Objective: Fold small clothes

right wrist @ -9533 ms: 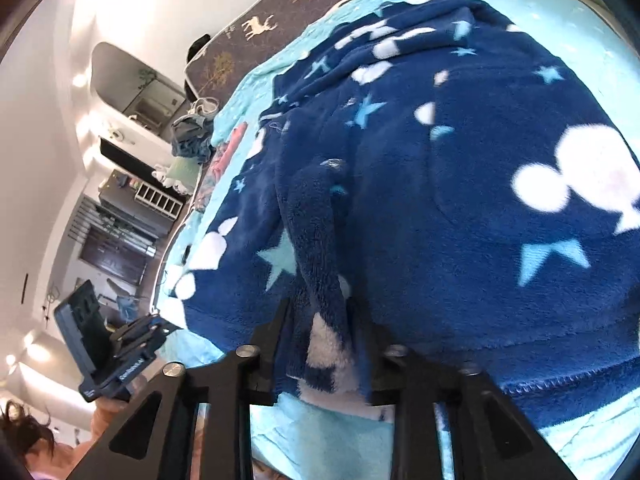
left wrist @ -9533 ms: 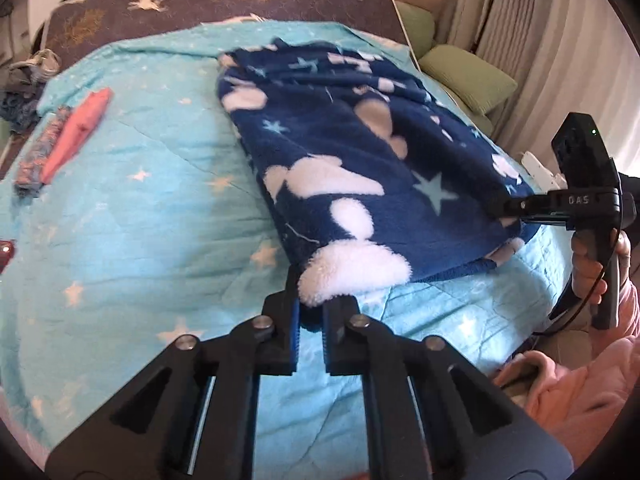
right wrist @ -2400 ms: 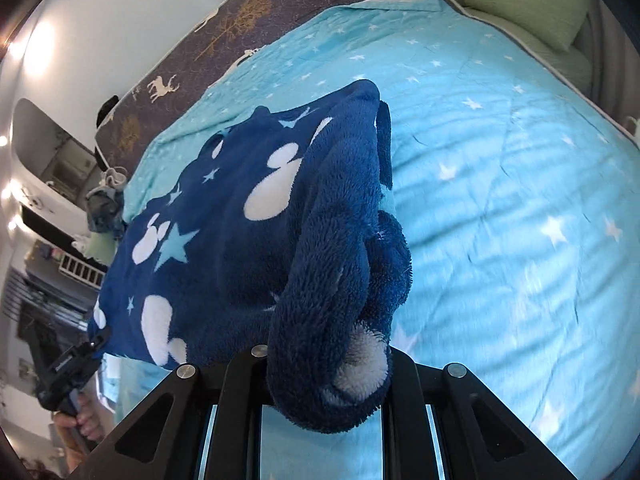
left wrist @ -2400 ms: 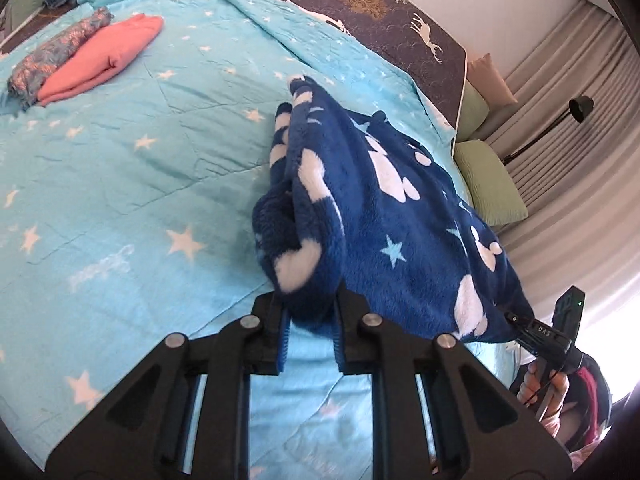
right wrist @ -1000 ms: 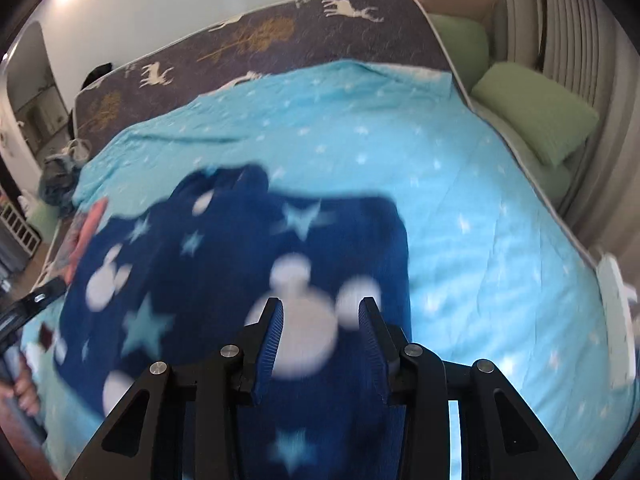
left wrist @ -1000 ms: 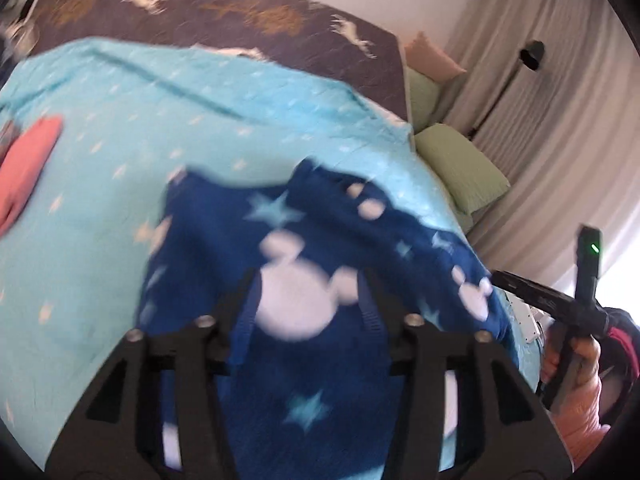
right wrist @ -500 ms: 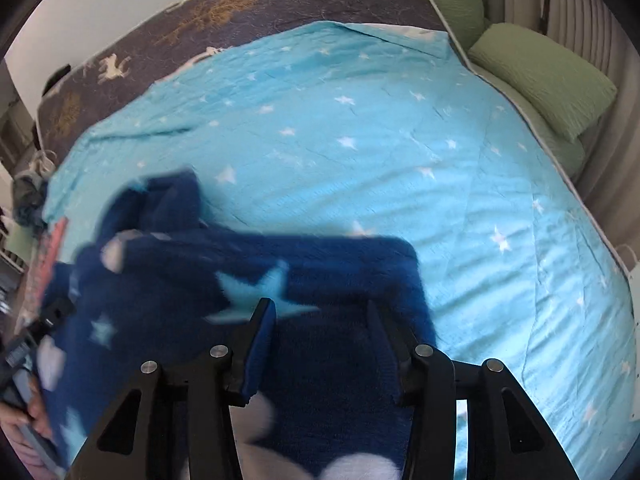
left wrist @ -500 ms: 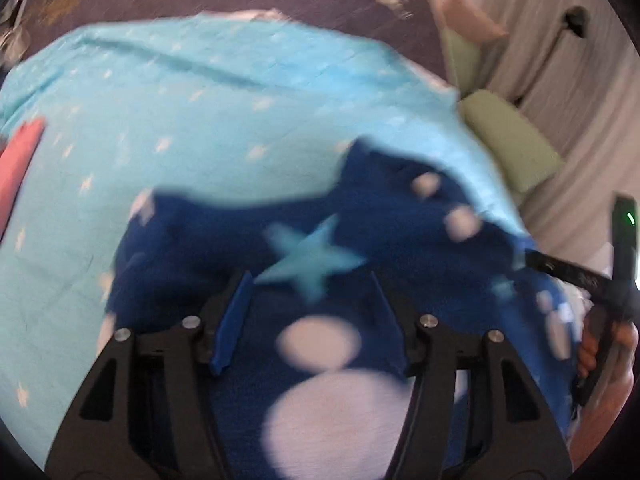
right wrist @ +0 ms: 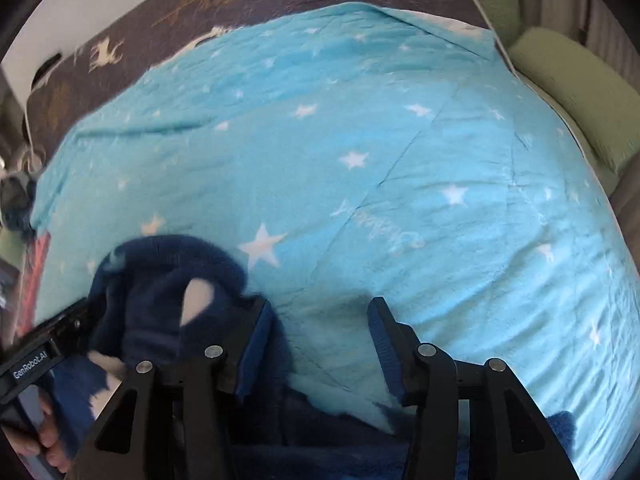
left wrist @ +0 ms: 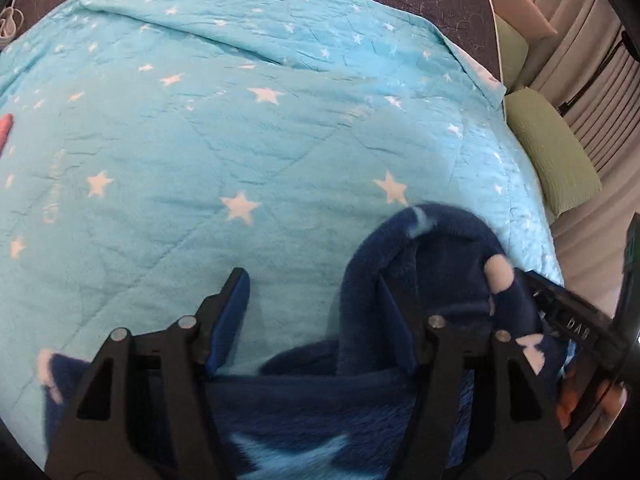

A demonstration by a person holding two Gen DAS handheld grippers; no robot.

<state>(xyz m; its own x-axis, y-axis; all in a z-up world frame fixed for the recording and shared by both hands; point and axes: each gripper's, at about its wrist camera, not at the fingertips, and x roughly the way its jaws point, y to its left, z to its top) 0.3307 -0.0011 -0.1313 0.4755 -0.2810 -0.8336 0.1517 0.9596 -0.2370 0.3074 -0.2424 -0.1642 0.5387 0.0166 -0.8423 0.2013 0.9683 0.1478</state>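
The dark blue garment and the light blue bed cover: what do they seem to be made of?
Dark blue garment: probably plush fleece, matte; its surface looks fuzzy and thick. Light blue bed cover: likely quilted woven cotton or similar, matte, with stitched lines, fine creases and printed white stars.

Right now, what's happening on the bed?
A person with a gripper in each hand is folding a navy fleece garment on the star-print blue quilt. The left gripper, its jaws opening, and the right gripper both hang over the garment's edge with nothing pinched. The fleece lies bunched between them.
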